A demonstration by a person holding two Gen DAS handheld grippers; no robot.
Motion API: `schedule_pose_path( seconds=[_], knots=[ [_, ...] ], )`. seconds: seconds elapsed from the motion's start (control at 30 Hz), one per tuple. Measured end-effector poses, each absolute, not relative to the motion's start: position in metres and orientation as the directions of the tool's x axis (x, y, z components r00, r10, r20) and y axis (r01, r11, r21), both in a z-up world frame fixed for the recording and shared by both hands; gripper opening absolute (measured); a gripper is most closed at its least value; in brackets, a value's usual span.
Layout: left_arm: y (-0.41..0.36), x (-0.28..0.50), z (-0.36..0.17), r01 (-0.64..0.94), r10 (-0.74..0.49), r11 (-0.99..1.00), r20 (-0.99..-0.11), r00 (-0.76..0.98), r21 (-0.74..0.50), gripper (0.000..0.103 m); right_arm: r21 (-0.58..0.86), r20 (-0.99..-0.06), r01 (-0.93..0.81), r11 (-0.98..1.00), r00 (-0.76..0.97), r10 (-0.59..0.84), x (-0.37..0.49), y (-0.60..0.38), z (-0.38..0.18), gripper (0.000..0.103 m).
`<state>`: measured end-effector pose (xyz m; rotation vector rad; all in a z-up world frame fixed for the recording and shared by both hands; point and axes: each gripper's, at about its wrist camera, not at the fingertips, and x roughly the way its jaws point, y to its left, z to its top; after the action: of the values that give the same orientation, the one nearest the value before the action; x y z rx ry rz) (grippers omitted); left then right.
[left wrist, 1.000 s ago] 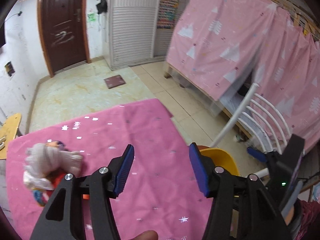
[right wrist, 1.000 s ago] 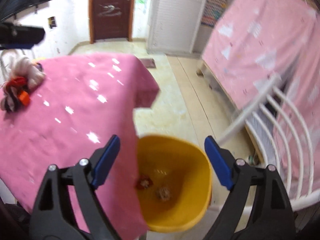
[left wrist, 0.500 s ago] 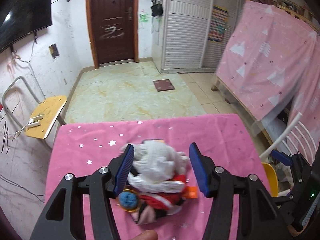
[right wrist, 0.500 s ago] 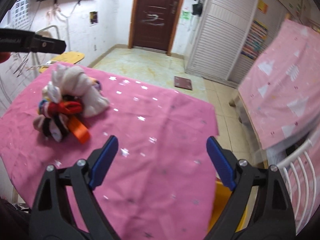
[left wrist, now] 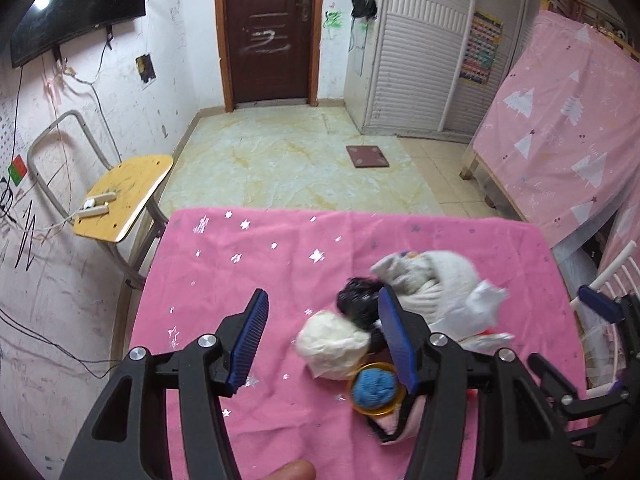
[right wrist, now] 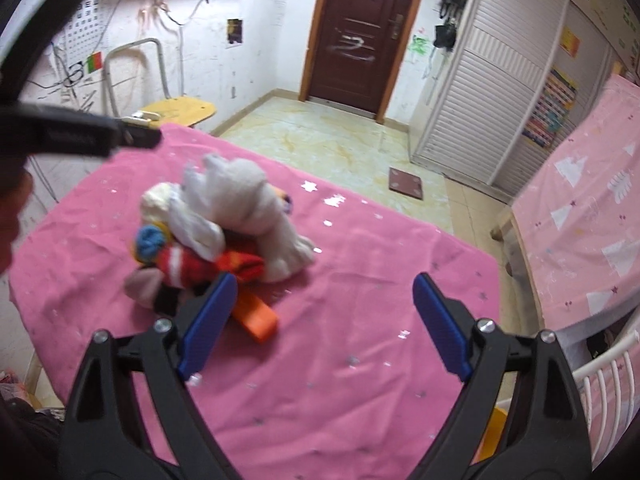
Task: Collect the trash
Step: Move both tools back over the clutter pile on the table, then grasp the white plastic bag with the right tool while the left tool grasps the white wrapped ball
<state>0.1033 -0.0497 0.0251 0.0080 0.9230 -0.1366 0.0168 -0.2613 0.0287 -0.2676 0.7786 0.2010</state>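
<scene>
A pile of trash lies on the pink star-print tablecloth (left wrist: 240, 272): a grey-white cloth bundle (left wrist: 436, 284), a white wad (left wrist: 332, 346), a black scrap (left wrist: 356, 300) and a blue ball in a yellow ring (left wrist: 376, 386). My left gripper (left wrist: 326, 340) hangs open above the pile's left side, the white wad showing in its gap. In the right wrist view the same pile (right wrist: 232, 208) shows a red striped piece (right wrist: 200, 264) and an orange strip (right wrist: 256, 316). My right gripper (right wrist: 324, 322) is open and empty, to the pile's near right.
A yellow bin (right wrist: 492, 428) peeks out below the table's right edge beside a white railed frame (right wrist: 608, 372). A yellow chair (left wrist: 120, 192) with a power strip stands left of the table. A pink bed curtain (left wrist: 560, 128) fills the right; a brown square (left wrist: 368, 156) lies on the floor.
Both grippers swung left from the yellow bin to the pile. The left one then passed on leftward, so the pile sits under its right finger. Neither gripper's opening visibly changed.
</scene>
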Motion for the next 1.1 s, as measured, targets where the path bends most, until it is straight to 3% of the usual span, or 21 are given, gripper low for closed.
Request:
schedule_pose_path(
  seconds=[0.3,0.43,0.7,0.8,0.93,1.07,1.1],
  knots=[
    [-0.029,0.114,-0.029,0.083,-0.087,0.995,-0.822,0.563,-0.048,0.05,-0.089,-0.702,-0.358,0.93,0.685,0.196,0.023,-0.228,0.042,0.086],
    [-0.028,0.11,-0.032,0.14,-0.157,0.986,-0.808,0.568,-0.093,0.05,-0.076,-0.707,-0.38,0.922,0.673,0.218,0.03,-0.213,0.04,0.085],
    [-0.036,0.103,-0.03,0.248,-0.227,0.964,-0.773,0.592,-0.093,0.05,-0.056,-0.746,-0.406,0.912,0.624,0.232,0.047,-0.201,0.023,0.054],
    [-0.038,0.098,-0.029,0.281,-0.262,0.953,-0.762,0.592,-0.11,0.051,-0.054,-0.755,-0.41,0.91,0.613,0.231,0.049,-0.198,0.018,0.032],
    [-0.045,0.1,-0.038,0.298,-0.259,0.949,-0.783,0.566,-0.098,0.051,-0.034,-0.748,-0.422,0.906,0.612,0.256,0.043,-0.199,0.019,0.025],
    [-0.053,0.1,-0.046,0.311,-0.27,0.944,-0.796,0.542,-0.109,0.05,0.01,-0.736,-0.408,0.913,0.614,0.283,0.035,-0.211,0.019,0.025],
    [-0.054,0.101,-0.048,0.315,-0.279,0.942,-0.798,0.535,-0.117,0.043,0.021,-0.733,-0.408,0.913,0.614,0.291,0.034,-0.214,0.02,0.024]
  ],
)
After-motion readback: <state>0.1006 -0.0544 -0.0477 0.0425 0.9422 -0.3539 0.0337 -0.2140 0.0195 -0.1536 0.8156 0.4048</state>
